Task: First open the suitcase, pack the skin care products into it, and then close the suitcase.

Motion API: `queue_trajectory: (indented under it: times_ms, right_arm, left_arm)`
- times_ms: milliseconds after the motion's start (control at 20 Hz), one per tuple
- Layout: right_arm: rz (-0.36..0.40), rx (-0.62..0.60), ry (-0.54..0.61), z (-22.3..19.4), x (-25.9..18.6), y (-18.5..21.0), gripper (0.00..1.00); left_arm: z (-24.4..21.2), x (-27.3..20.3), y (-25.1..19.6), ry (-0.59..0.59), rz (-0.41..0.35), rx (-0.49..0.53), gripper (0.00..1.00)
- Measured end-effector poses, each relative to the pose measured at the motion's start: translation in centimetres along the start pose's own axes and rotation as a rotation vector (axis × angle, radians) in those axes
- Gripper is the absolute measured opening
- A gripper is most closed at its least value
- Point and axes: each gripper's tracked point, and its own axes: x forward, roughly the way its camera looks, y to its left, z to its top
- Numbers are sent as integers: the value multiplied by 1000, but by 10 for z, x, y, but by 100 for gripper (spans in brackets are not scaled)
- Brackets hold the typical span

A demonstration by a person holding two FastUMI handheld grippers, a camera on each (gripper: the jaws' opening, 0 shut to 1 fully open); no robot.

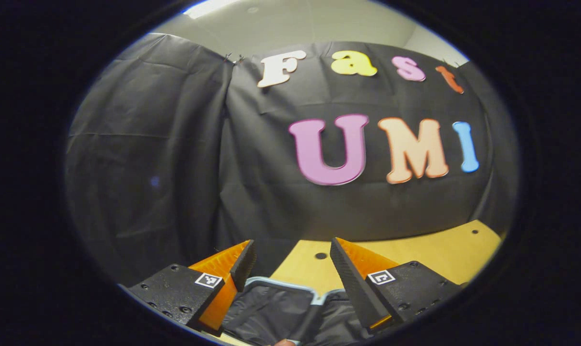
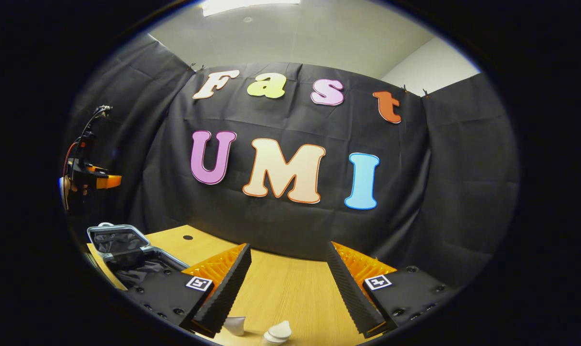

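Note:
The suitcase lies open on the wooden table, its dark lining and pale rim showing just below and between the fingers of my left gripper, which is open and holds nothing. In the right gripper view the open suitcase sits at the left of the table. Two small white skin care items, one and another, rest on the table near the bottom edge, under my right gripper, which is open and empty. The left gripper hangs high above the suitcase at far left.
The wooden table runs back to the black cloth wall, which closes the booth behind and on both sides. A small round hole marks the tabletop beyond the suitcase.

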Motion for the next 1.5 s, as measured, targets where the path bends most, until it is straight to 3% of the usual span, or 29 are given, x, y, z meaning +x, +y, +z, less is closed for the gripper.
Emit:
queue_trajectory:
  times_ms: [350,850,1200,1500]
  right_arm:
    - [47,44,7,-11,-13,-22,98]
    - [76,25,42,-29,-33,-50,98]
    - [86,35,73,-39,-49,-70,98]
    - [82,10,106,-51,-63,-88,99]
  left_arm:
    - [11,-51,-135,-25,-204,-61,94]
    - [-58,-103,-288,133,-458,-82,94]
    - [-157,-128,-345,308,-556,-71,94]
    - [-199,-147,-379,415,-607,-110,90]
